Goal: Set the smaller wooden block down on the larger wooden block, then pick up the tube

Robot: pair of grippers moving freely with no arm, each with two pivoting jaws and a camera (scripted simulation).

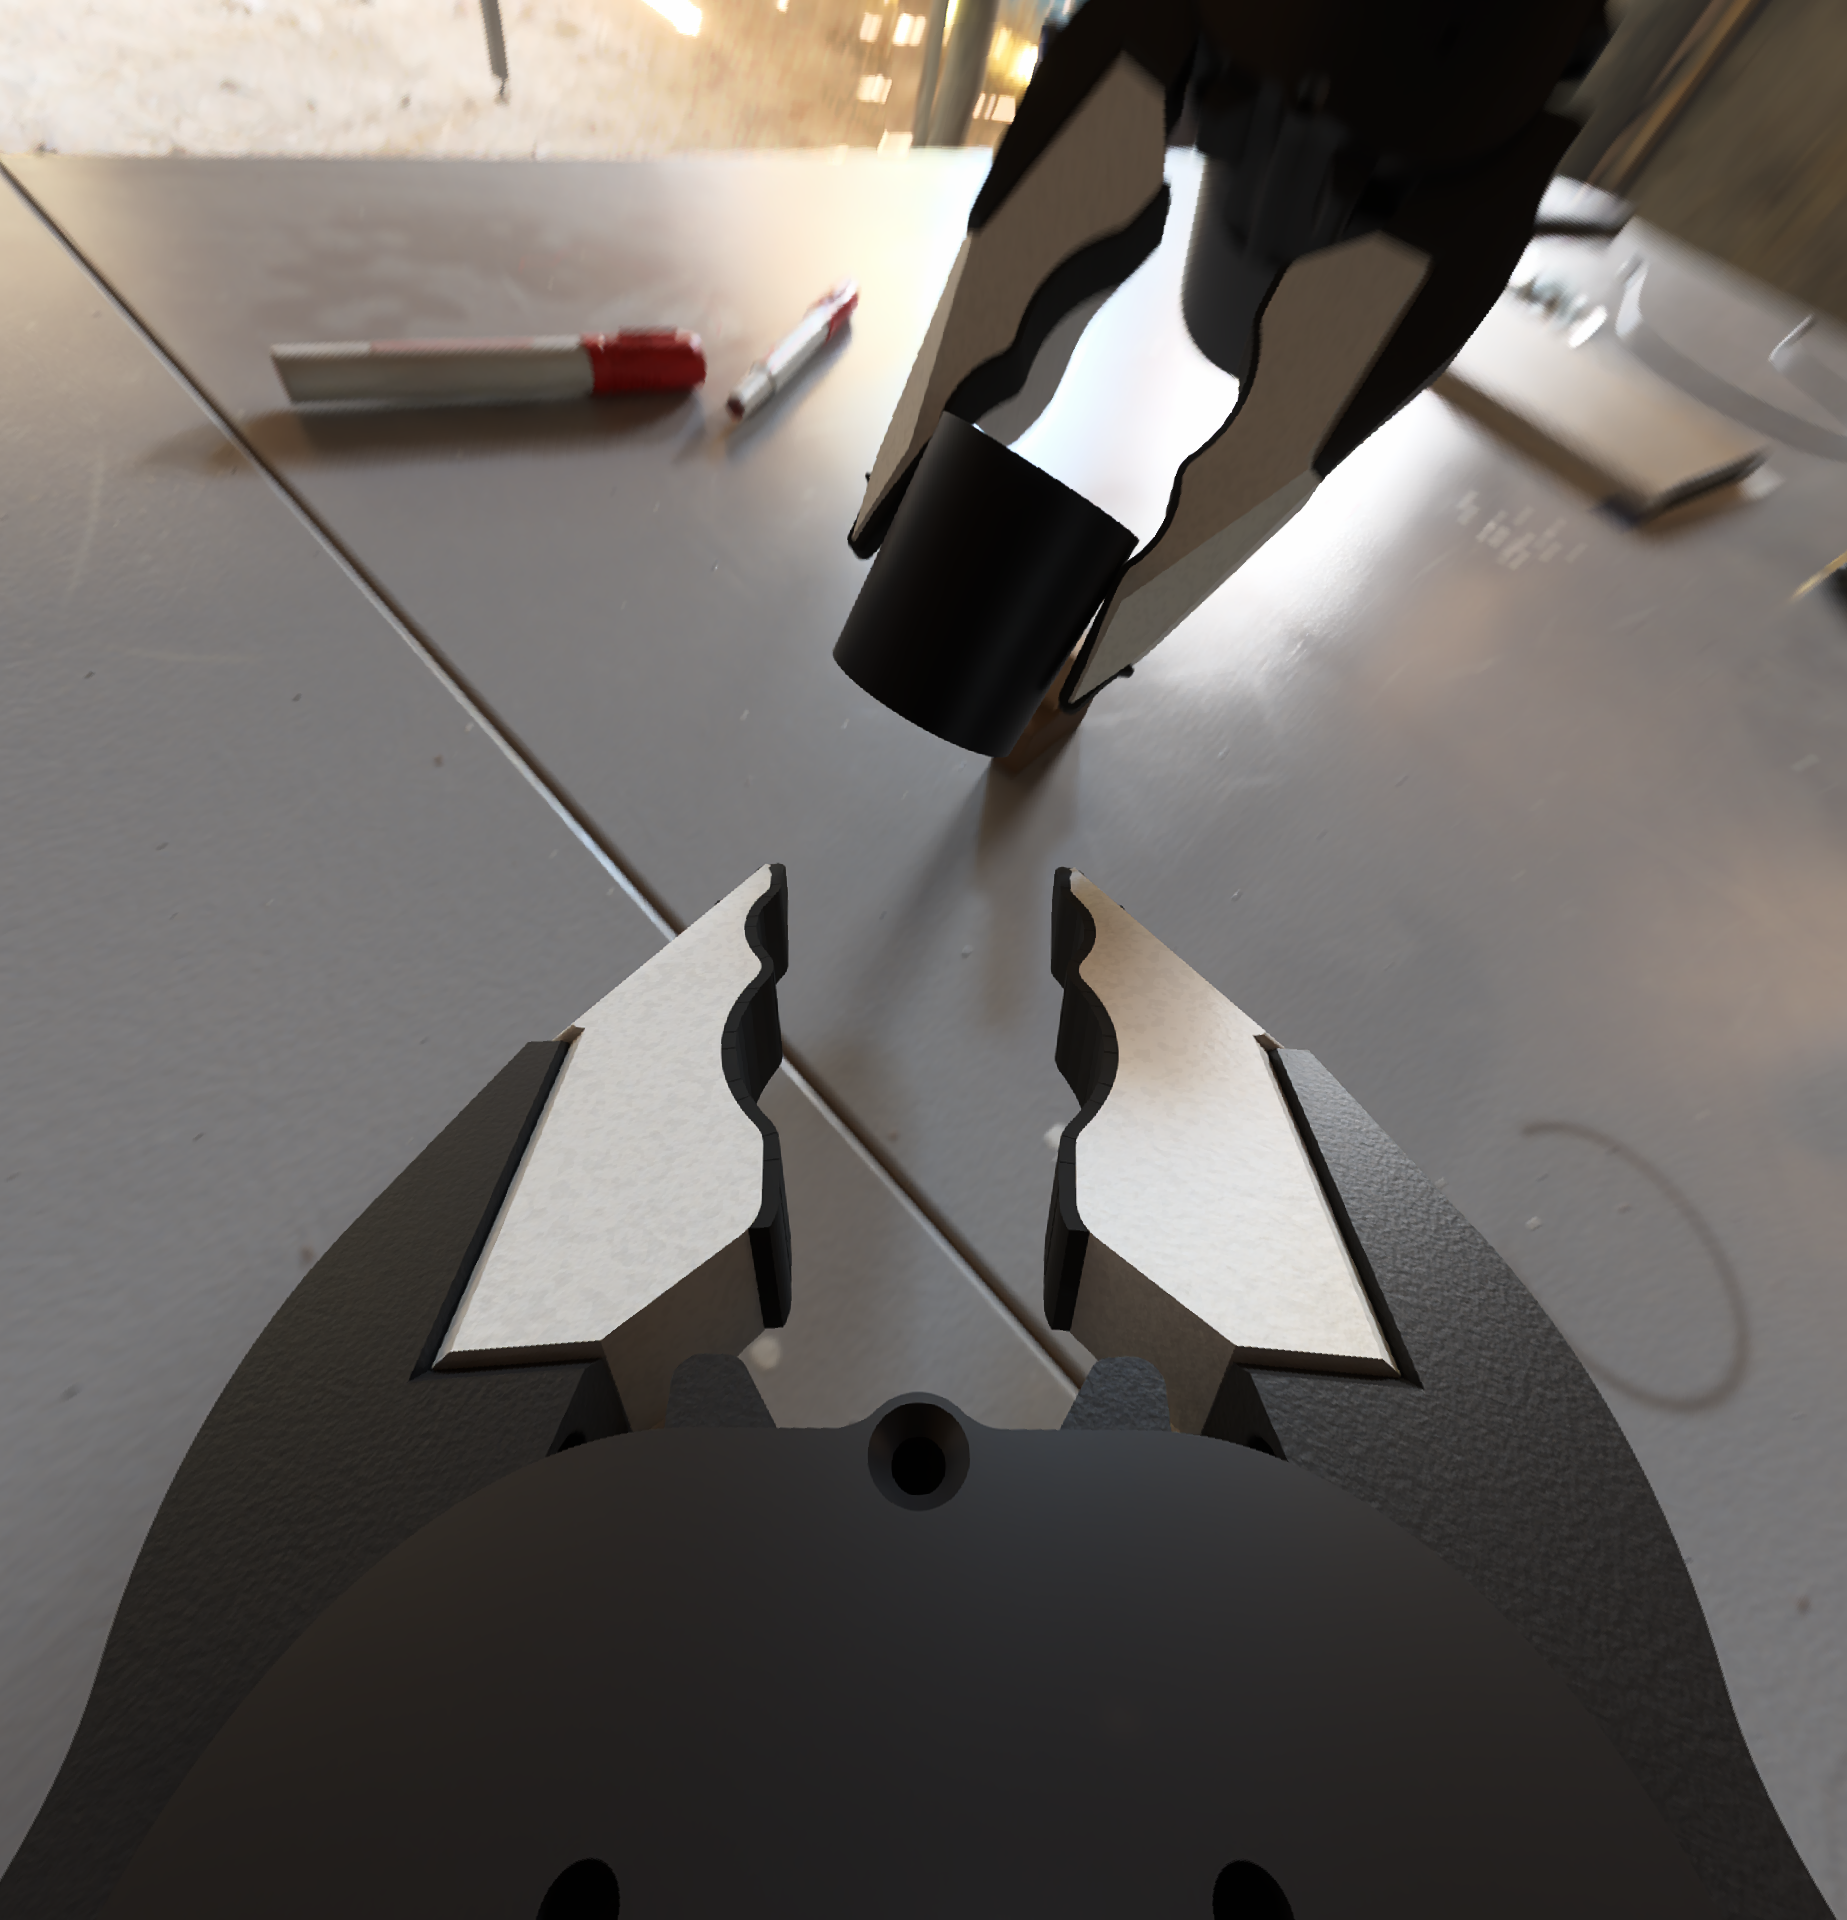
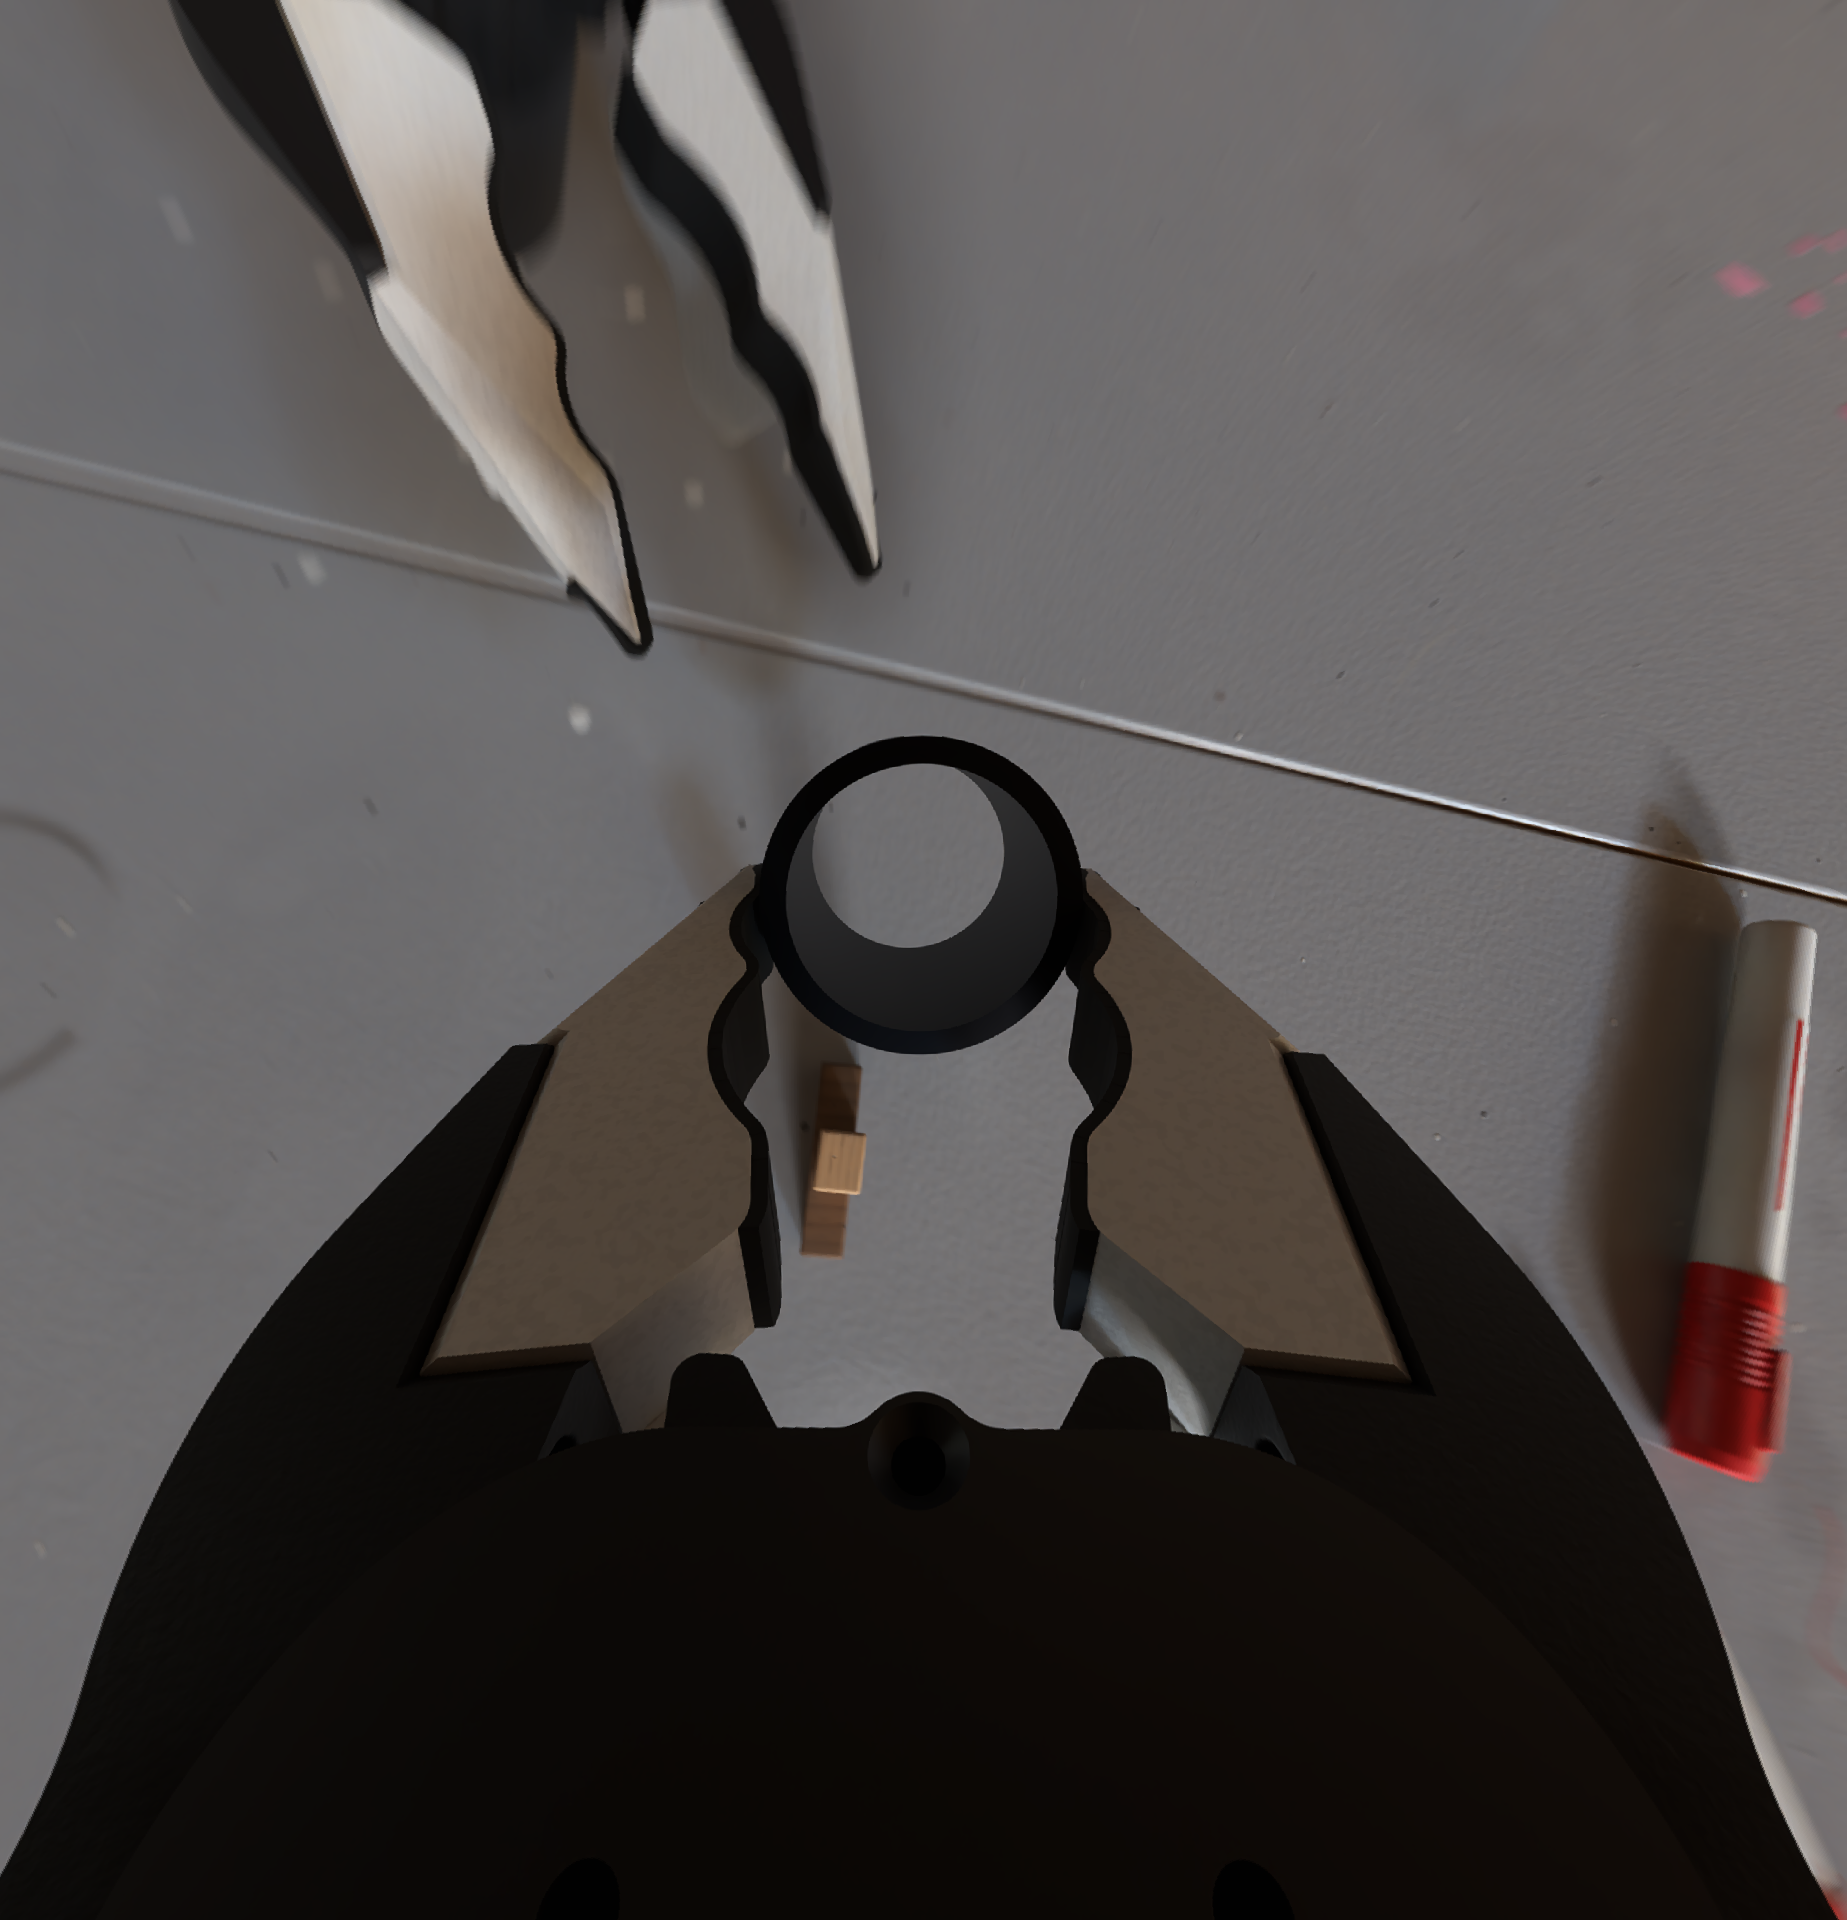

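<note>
My right gripper [image 2: 921,914] is shut on a short black tube [image 2: 919,899] and holds it upright, clear of the table. It looks down through the tube's bore. Below it, the smaller wooden block [image 2: 838,1164] sits on the larger wooden block [image 2: 831,1226], which lies on the grey table [image 2: 1314,520]. In the left wrist view the right gripper [image 1: 986,597] grips the tube [image 1: 981,603], and only a sliver of wooden block [image 1: 1044,732] shows behind it. My left gripper [image 1: 919,914] is open and empty, held above the table seam.
A large red-capped marker [image 1: 493,369] lies at the far left and also shows in the right wrist view [image 2: 1745,1195]. A thin red-tipped pen [image 1: 794,348] lies beside it. A flat dark board [image 1: 1594,426] and a clear object [image 1: 1750,312] sit at the far right.
</note>
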